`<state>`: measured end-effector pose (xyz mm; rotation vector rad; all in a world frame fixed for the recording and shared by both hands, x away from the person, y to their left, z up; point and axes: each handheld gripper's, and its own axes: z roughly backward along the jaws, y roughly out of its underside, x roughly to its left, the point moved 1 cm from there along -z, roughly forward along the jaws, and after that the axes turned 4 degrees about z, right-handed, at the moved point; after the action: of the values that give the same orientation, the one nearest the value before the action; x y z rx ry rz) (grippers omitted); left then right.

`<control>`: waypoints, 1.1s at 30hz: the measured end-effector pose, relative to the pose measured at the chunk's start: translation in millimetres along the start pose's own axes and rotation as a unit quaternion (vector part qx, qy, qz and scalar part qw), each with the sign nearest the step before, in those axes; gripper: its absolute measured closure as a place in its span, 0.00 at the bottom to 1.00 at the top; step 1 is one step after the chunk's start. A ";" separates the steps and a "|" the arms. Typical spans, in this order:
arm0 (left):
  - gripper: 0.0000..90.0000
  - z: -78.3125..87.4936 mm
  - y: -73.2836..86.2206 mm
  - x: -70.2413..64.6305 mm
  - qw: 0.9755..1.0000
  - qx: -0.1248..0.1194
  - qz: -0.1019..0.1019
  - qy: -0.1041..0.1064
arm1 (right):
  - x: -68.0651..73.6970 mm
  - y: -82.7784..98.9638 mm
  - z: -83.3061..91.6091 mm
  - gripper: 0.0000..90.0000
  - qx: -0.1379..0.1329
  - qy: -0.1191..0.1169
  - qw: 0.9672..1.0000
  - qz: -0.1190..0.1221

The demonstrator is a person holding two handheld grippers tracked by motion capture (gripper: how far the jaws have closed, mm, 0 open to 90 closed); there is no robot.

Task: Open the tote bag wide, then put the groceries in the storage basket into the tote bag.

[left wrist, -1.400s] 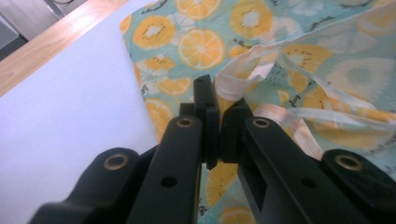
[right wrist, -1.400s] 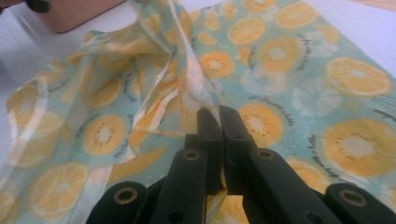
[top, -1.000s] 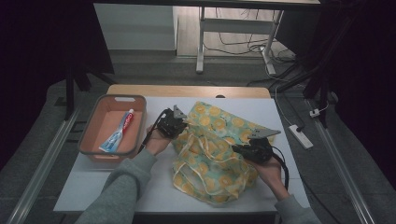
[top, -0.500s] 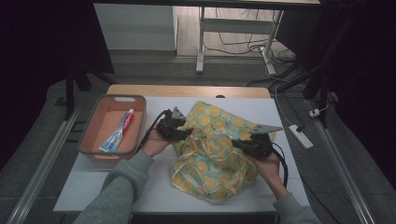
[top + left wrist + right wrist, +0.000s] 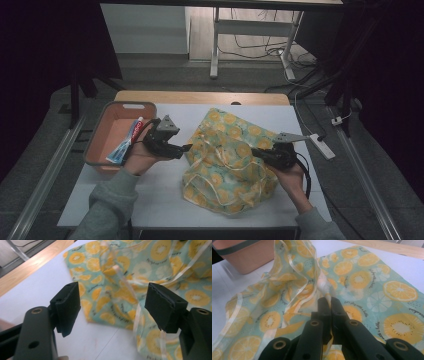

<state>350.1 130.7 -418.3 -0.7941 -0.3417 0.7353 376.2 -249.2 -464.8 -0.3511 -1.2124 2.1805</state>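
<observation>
Now left tool (image 5: 112, 305) just opening, wide and empty; right tool (image 5: 327, 302) pinched on fruit-print bag (image 5: 225, 160).

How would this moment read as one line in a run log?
left claw: open, just released | right claw: shut on fruit-print bag | toothpaste tube: in tray

L gripper (image 5: 186, 148) jaws just opened beside fruit-print bag (image 5: 225, 160); R gripper (image 5: 256, 151) grips it.
</observation>
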 end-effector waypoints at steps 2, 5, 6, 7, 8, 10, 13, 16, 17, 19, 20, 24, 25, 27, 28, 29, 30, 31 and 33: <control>0.32 2.1 0.9 3.7 1.000 0.001 0.003 -0.007 | -0.1 -0.2 1.0 0.98 -0.002 0.000 1.000 0.002; 0.33 3.2 3.1 11.4 1.000 0.001 0.013 -0.008 | -0.2 0.1 1.9 0.98 -0.001 0.000 1.000 0.002; 0.33 3.7 4.2 14.4 1.000 0.002 0.017 -0.014 | -0.1 0.2 2.1 0.98 -0.002 0.000 1.000 0.002; 0.33 4.5 5.4 17.9 1.000 0.004 0.020 -0.020 | -0.1 0.2 2.5 0.98 -0.001 0.001 1.000 0.003; 0.33 5.2 6.5 20.8 0.999 0.005 0.023 -0.026 | 0.0 0.2 2.6 0.98 -0.002 0.000 1.000 0.003; 0.33 7.8 10.3 31.1 0.999 0.007 0.038 -0.038 | 0.3 0.1 3.1 0.98 -0.003 -0.001 1.000 0.003; 0.33 10.1 16.3 46.1 0.997 0.011 0.060 -0.053 | 0.8 -0.2 3.9 0.98 -0.003 0.000 1.000 0.004; 0.33 11.0 22.9 60.9 0.994 0.016 0.081 -0.064 | 0.5 -0.1 3.7 0.98 -0.003 0.001 1.000 0.004; 0.33 11.2 25.2 65.3 0.993 0.019 0.088 -0.072 | 0.2 0.3 3.3 0.98 -0.002 0.000 1.000 0.003; 0.33 12.2 29.9 74.4 0.991 0.026 0.097 -0.084 | 0.2 0.9 2.4 0.98 0.001 0.001 1.000 0.003; 0.32 12.5 31.7 77.7 0.990 0.027 0.103 -0.088 | 0.5 1.1 1.8 0.98 0.001 0.000 1.000 0.003; 0.32 15.5 43.4 97.9 0.985 0.033 0.136 -0.105 | 2.2 1.1 0.7 0.98 0.003 -0.002 1.000 0.004; 0.32 15.8 46.4 102.0 0.983 0.037 0.141 -0.115 | 2.3 1.0 0.7 0.98 0.004 -0.002 1.000 0.005; 0.32 15.5 52.1 109.9 0.979 0.045 0.155 -0.126 | 2.4 1.2 0.0 0.98 0.006 -0.003 1.000 0.005; 0.32 15.1 54.1 112.6 0.978 0.048 0.159 -0.129 | 2.3 1.4 -0.5 0.98 0.006 -0.003 1.000 0.005; 0.32 14.2 56.7 116.3 0.976 0.052 0.163 -0.132 | 2.5 1.5 -0.9 0.98 0.006 -0.003 1.000 0.005; 0.32 12.6 59.8 120.5 0.974 0.058 0.169 -0.136 | 2.6 1.6 -1.3 0.98 0.006 -0.003 1.000 0.005; 0.31 11.0 62.3 123.7 0.973 0.063 0.174 -0.141 | 2.5 1.7 -1.6 0.98 0.007 -0.003 1.000 0.006; 0.31 7.0 67.2 129.7 0.969 0.076 0.181 -0.153 | 2.4 2.2 -1.9 0.98 0.008 -0.003 1.000 0.004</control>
<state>406.5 258.2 -462.3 -0.6023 -0.4160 1.2194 374.5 -247.2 -467.5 -0.3429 -1.1972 2.1994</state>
